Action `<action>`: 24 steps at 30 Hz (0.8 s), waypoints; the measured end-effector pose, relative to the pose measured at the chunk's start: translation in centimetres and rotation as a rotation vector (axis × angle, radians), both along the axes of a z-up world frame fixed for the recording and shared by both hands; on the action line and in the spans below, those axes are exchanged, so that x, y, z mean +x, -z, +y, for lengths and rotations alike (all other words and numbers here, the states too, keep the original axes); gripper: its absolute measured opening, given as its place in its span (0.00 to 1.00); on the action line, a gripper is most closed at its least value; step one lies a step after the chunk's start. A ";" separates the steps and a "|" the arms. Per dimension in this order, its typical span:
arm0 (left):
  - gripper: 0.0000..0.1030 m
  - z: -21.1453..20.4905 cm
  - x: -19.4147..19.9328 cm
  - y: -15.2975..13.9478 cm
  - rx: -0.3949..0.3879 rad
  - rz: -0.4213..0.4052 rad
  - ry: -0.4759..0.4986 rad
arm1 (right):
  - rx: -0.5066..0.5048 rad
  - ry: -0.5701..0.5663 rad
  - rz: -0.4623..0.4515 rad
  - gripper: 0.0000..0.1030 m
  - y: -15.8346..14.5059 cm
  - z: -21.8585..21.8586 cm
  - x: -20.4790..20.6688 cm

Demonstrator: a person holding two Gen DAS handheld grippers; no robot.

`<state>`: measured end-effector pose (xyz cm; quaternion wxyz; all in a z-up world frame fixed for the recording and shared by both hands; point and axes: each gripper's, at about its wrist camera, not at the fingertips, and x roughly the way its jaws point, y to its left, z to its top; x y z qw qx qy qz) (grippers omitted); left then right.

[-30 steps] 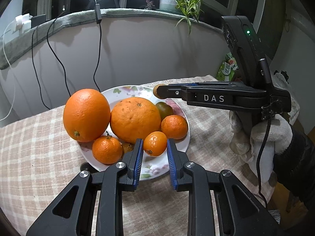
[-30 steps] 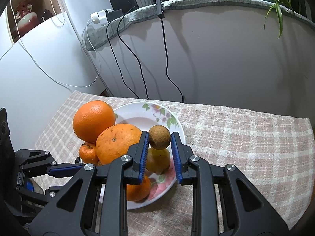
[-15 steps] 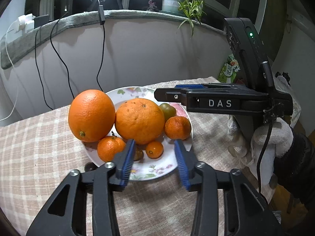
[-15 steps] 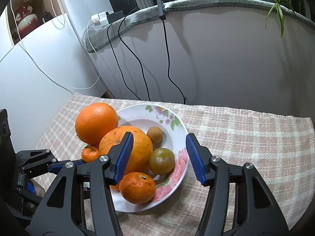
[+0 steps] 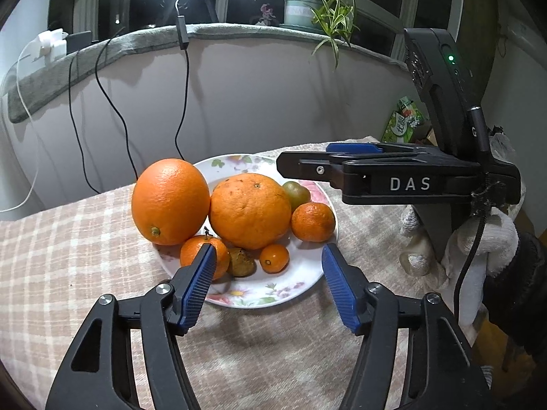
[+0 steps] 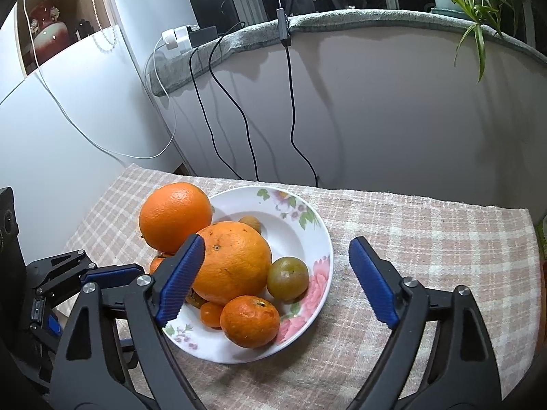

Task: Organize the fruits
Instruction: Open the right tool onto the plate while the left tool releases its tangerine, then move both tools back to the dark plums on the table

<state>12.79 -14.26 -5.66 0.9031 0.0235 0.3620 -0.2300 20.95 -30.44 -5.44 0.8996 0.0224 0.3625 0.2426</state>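
Observation:
A white floral plate (image 5: pixel 259 294) (image 6: pixel 290 218) on the checked cloth holds two big oranges (image 5: pixel 170 201) (image 5: pixel 249 210), a tangerine (image 5: pixel 312 217), a green fruit (image 6: pixel 287 277), a tiny orange fruit (image 5: pixel 274 257) and a small brown fruit (image 6: pixel 251 222). My left gripper (image 5: pixel 268 251) hovers at the plate's near rim. Its jaws are opening, and the tiny orange fruit lies free on the plate beyond them. My right gripper (image 6: pixel 277 241) hangs over the plate's right side, jaws opening wide and pressing on nothing.
A gloved hand (image 5: pixel 478 239) holds the right gripper beside the plate. Black cables (image 6: pixel 294 119) hang down the curved wall behind the table. A potted plant (image 5: pixel 307 7) stands on the sill, and a green packet (image 5: pixel 403 123) lies at the far right.
The left jaws let go of the tiny orange fruit and the right jaws let go of the small brown fruit. Both fruits now lie on the plate, and both grippers spread wider.

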 end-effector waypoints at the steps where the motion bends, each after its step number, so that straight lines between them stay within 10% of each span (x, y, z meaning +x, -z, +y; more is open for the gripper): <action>1: 0.62 0.1 0.0 0.0 -0.001 -0.001 -0.001 | -0.002 0.003 0.000 0.87 -0.1 0.0 -0.1; 24: 0.62 2.7 -1.6 -0.9 -0.023 -0.026 -0.040 | -0.032 0.027 -0.057 0.87 -1.8 0.9 -3.5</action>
